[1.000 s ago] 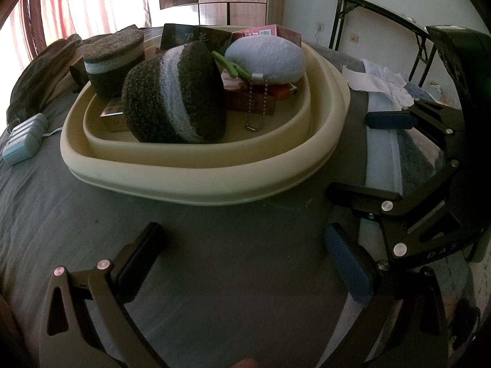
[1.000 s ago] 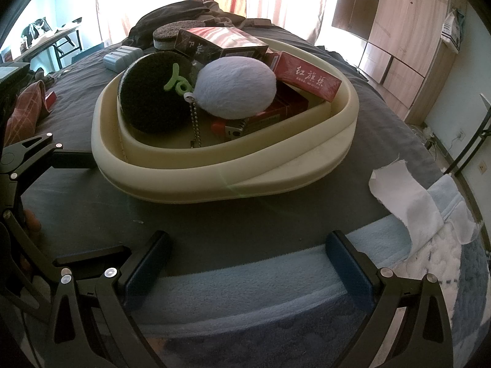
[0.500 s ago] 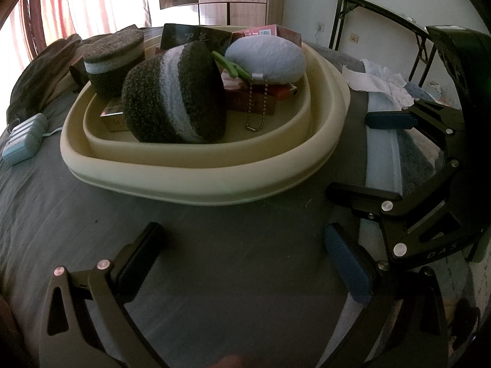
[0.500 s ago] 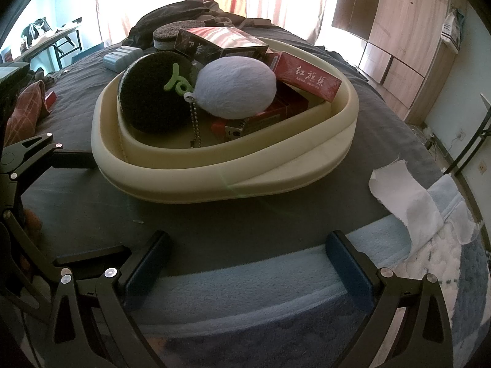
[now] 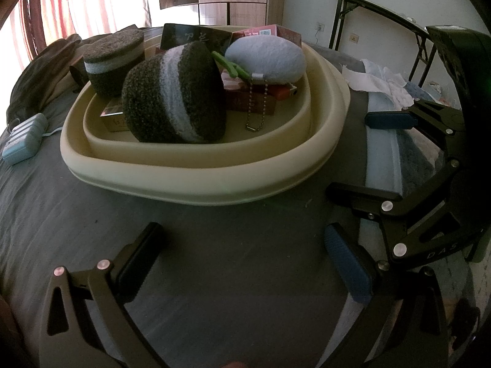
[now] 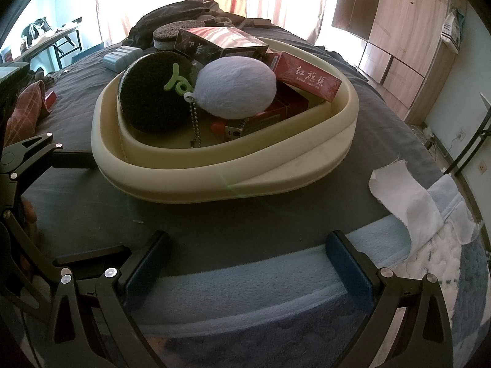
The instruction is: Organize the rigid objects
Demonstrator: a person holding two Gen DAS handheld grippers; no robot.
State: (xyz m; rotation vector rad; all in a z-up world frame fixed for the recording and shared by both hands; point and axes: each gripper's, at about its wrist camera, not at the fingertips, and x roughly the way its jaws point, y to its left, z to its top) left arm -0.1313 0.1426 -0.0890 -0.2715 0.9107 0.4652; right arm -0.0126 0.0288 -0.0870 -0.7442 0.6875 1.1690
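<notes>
A cream oval basin [image 5: 196, 181] [image 6: 221, 181] rests on a dark grey bed. Inside it lie a dark fuzzy round plush with a pale stripe [image 5: 175, 95] [image 6: 150, 98], a pale blue plush with a bead chain [image 5: 270, 58] [image 6: 236, 86], red boxes [image 6: 310, 76], a dark box [image 6: 214, 43] and a red lighter [image 6: 227, 128]. A second dark striped plush [image 5: 113, 61] sits at the basin's far left edge. My left gripper [image 5: 245, 254] is open and empty, short of the basin. My right gripper [image 6: 245, 260] is open and empty over a light blue towel; the left view shows it at its right side [image 5: 368, 159].
A pale blue case [image 5: 24, 138] [image 6: 122, 56] lies on the bed beside the basin. White cloth [image 6: 405, 199] and the blue towel [image 6: 260, 288] cover the bed's near right. A folding table [image 5: 383, 15] stands by the wall. A wooden wardrobe [image 6: 399, 30] is at the back right.
</notes>
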